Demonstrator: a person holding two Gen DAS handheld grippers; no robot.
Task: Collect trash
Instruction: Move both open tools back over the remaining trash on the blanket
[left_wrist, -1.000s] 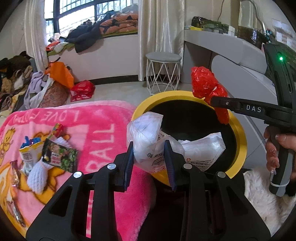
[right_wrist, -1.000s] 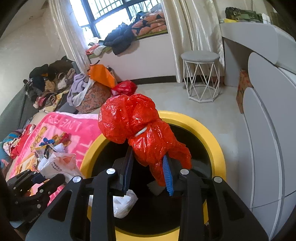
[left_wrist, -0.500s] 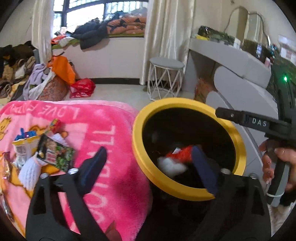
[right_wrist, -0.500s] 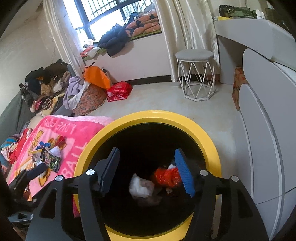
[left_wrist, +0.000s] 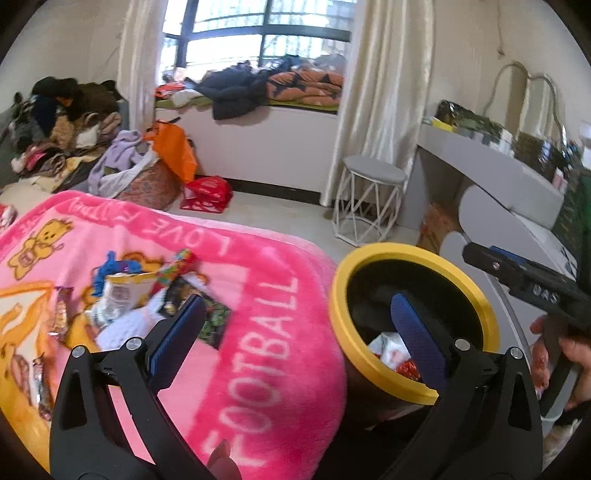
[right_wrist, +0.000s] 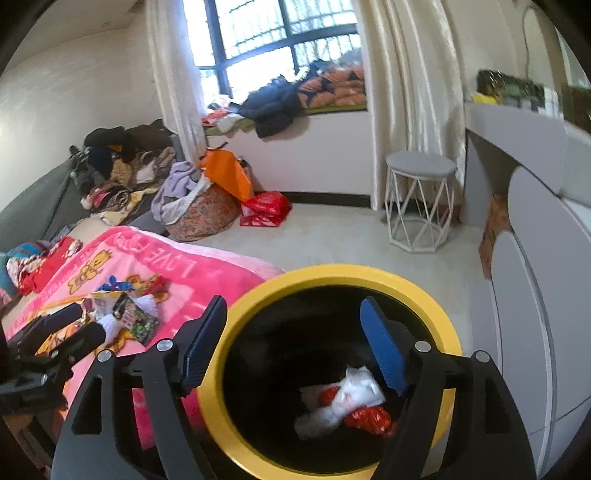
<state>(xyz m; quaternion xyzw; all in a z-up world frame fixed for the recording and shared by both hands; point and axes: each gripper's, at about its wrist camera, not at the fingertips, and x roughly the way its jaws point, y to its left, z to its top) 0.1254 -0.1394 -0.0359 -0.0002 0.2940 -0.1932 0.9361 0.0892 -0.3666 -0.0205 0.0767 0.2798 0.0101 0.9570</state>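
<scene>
A pink blanket (left_wrist: 236, 295) printed with "LOVE" and "FOOTBALL" covers the bed and fills the left of both views. Just off its right edge stands a black bin with a yellow rim (right_wrist: 255, 295); the blanket's edge reaches the rim. Beyond them on the floor, a white wire stool (right_wrist: 419, 199) stands by the curtain, and a red bag (right_wrist: 264, 208) lies beside a heap of clothes near the window wall.

At the bottom of the bin lie a crumpled white bag (right_wrist: 347, 398) and a red plastic bag (right_wrist: 369, 417), touching each other.

On the blanket, toward its left edge, a small pile of wrappers (left_wrist: 136, 295) lies loose: a pale snack packet, a dark printed sachet, a bright sweet wrapper and something white and knitted.

The left tongs (left_wrist: 295, 332) stand wide and are opening further, with nothing between them; one finger is over the blanket, the other over the bin's mouth. The right tongs (right_wrist: 293, 350), held in a hand (left_wrist: 565, 354) at the right, are opening above the bin and grip nothing.
</scene>
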